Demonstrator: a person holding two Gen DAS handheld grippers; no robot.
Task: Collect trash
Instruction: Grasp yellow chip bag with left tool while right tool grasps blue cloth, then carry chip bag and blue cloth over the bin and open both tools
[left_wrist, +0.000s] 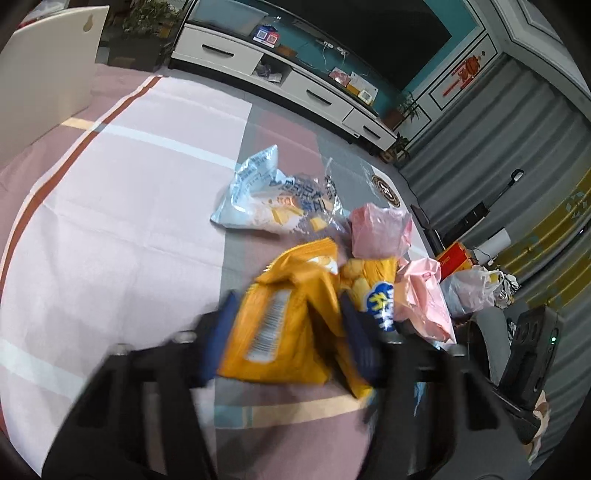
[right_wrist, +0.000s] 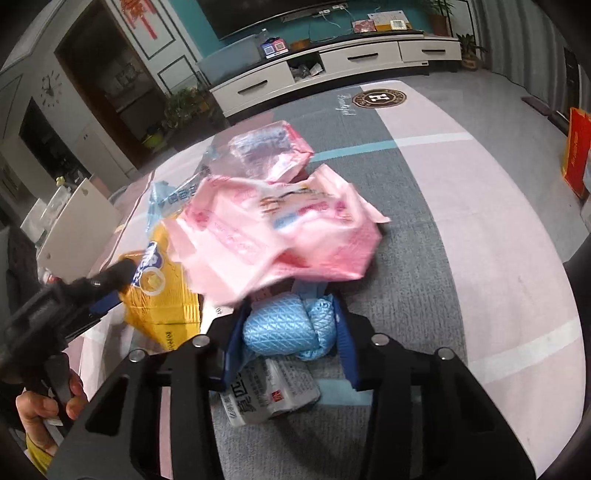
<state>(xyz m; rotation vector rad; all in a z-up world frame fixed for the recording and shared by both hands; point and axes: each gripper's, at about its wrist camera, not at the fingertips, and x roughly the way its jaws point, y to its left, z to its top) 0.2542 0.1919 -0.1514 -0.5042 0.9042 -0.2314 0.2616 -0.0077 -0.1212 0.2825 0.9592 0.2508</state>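
Observation:
In the left wrist view my left gripper (left_wrist: 288, 306) is shut on a crumpled yellow snack bag (left_wrist: 284, 332) with a barcode, held between its blue pads. Beyond it lie a clear and light-blue wrapper (left_wrist: 266, 195) and pink wrappers (left_wrist: 380, 232). In the right wrist view my right gripper (right_wrist: 291, 325) is shut on a blue textured roll of bags (right_wrist: 284, 328), with a large pink wrapper (right_wrist: 273, 236) hanging in front of it. The left gripper (right_wrist: 107, 288) shows at the left with the yellow bag (right_wrist: 162, 299). A white printed wrapper (right_wrist: 266, 398) lies under my right gripper.
The trash lies on a pink, white and grey patterned cloth (left_wrist: 129, 206). A white TV cabinet (right_wrist: 332, 62) stands at the back. A white board (left_wrist: 48, 81) leans at the left. A red box (right_wrist: 578, 147) and filled plastic bags (left_wrist: 472, 288) sit at the right.

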